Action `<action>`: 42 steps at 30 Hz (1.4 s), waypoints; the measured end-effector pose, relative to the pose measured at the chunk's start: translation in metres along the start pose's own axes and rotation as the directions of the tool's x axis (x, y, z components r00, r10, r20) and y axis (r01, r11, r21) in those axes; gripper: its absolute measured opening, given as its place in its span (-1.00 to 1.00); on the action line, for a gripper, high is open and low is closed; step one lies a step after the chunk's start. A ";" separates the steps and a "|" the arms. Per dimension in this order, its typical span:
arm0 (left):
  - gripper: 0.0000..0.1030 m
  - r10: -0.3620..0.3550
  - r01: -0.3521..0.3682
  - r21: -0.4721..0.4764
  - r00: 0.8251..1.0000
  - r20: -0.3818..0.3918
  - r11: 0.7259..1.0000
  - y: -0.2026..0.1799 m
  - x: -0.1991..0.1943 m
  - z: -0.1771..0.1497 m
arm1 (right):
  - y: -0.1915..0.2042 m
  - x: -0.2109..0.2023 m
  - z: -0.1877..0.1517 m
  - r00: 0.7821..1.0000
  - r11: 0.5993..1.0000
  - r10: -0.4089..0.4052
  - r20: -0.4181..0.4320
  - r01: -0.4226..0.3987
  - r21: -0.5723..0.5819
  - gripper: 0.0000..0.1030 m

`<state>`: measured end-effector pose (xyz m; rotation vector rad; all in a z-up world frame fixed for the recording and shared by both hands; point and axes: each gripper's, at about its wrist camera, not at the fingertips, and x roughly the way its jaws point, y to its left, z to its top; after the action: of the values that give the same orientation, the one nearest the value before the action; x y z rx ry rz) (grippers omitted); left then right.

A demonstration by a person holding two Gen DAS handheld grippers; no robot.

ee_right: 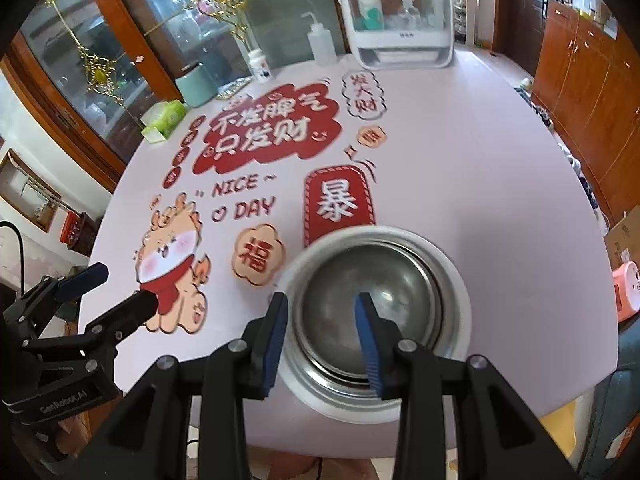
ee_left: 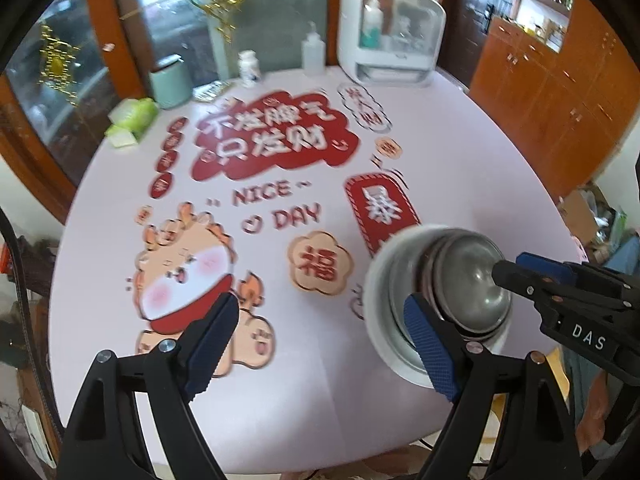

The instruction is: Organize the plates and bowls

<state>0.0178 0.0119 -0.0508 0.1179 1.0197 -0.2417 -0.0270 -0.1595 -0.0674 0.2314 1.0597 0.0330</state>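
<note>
Your left gripper (ee_left: 320, 344): fingers wide apart, holding nothing, over the near left of the table (ee_right: 460, 152); its body reads "GenRobot.AI". Your right gripper (ee_right: 322, 336): fingers apart, straddling the near rim of the steel bowl (ee_right: 372, 308), not clamped; its body reads "DAS". Steel bowl: nested in a white bowl (ee_right: 460, 304), near right on the table. Tablecloth print: "NICE DAY" (ee_right: 244, 198), red "暴" (ee_right: 336, 202), "福" (ee_right: 256, 256). Far edge: white cabinet (ee_right: 396, 12), squeeze bottle (ee_right: 322, 42), green tissue pack (ee_right: 166, 118).
</note>
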 end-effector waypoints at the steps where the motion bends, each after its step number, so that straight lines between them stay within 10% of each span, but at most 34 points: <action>1: 0.62 0.008 -0.008 -0.007 1.000 0.013 1.000 0.005 -0.005 0.001 | 0.006 -0.002 0.001 1.000 1.000 0.007 0.006 -0.007 -0.001 -0.32; 42: 0.89 0.198 -0.163 -0.203 0.965 0.171 0.966 0.010 -0.101 -0.023 | 0.059 -0.088 -0.013 0.979 0.992 0.007 0.202 0.019 -0.123 -0.12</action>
<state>-0.0493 0.0410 0.0228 0.0163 0.8308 0.0114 -0.0762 -0.1118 0.0141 0.1156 0.8526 0.0685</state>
